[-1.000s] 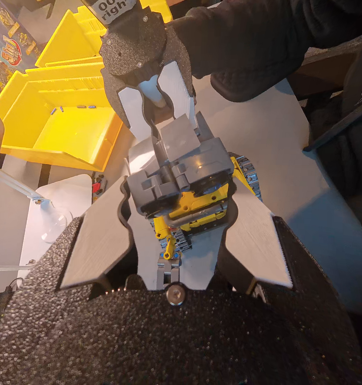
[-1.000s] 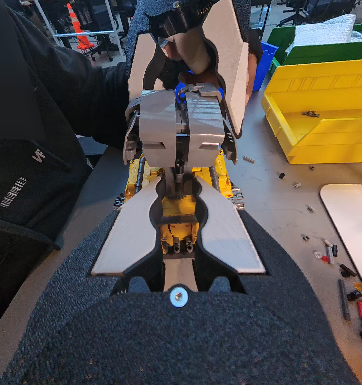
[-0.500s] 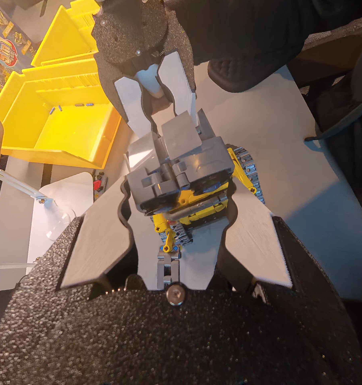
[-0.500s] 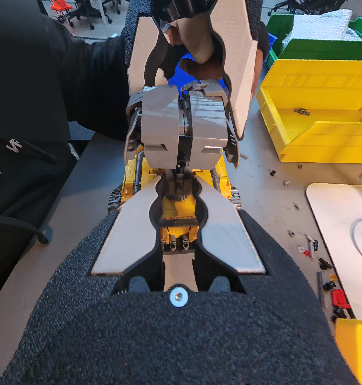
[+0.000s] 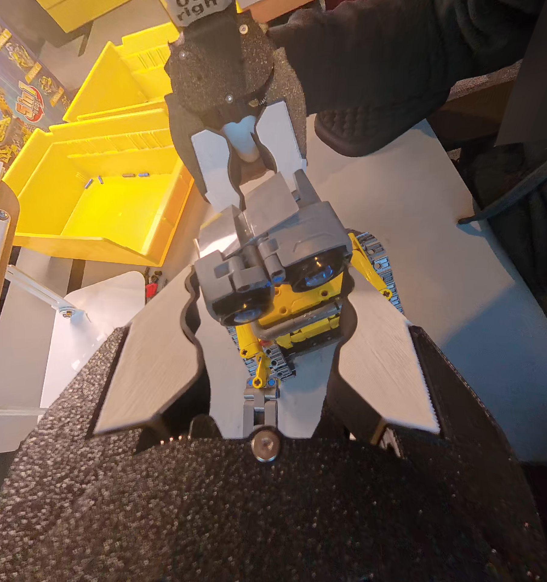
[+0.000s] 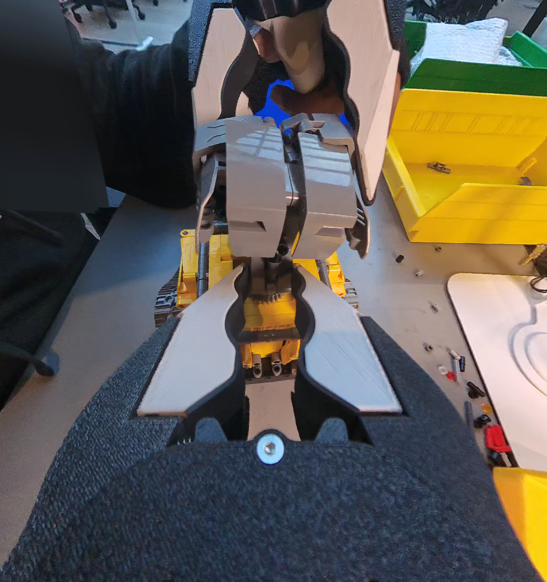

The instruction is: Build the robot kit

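Observation:
A brick-built toy robot with a yellow body, grey tracks and a grey binocular head stands on the table. My left gripper faces its front, with a finger on each side of the head and upper body, pressed against them. My right gripper comes from behind and is shut on the dark neck under the head. The right gripper also shows at the top of the left wrist view. The left gripper shows at the top of the right wrist view.
Yellow bins stand beside the toy, with a green bin behind. A white board and several small loose parts lie to the right. A person's dark sleeve reaches in.
The toy's head has tipped back, so its two dark lenses now face the left wrist camera. Both grippers keep their hold and have shifted only slightly.

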Demonstrator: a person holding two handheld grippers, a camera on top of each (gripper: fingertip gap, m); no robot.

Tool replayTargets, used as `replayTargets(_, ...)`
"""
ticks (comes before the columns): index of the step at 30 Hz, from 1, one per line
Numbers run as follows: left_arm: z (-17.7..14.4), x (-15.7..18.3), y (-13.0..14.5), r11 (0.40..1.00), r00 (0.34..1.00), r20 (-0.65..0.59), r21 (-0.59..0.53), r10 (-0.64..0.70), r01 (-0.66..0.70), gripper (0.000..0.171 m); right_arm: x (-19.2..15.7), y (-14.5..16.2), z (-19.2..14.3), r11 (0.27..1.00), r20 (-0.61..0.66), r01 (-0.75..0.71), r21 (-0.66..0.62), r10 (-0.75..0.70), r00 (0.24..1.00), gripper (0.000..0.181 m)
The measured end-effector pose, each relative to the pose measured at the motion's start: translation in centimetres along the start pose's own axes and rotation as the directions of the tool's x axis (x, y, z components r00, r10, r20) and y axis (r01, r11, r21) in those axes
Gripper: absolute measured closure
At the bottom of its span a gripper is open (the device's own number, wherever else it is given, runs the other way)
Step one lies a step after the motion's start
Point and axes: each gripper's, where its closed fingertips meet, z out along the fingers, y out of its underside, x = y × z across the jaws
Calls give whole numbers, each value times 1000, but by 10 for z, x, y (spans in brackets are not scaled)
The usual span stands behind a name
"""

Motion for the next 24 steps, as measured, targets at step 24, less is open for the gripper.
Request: replayTargets(24,-5,-5,-1,992,988,82,-12,129,-128,87,-1,3,-12,996,-22,-20,-87,18,1000,156)
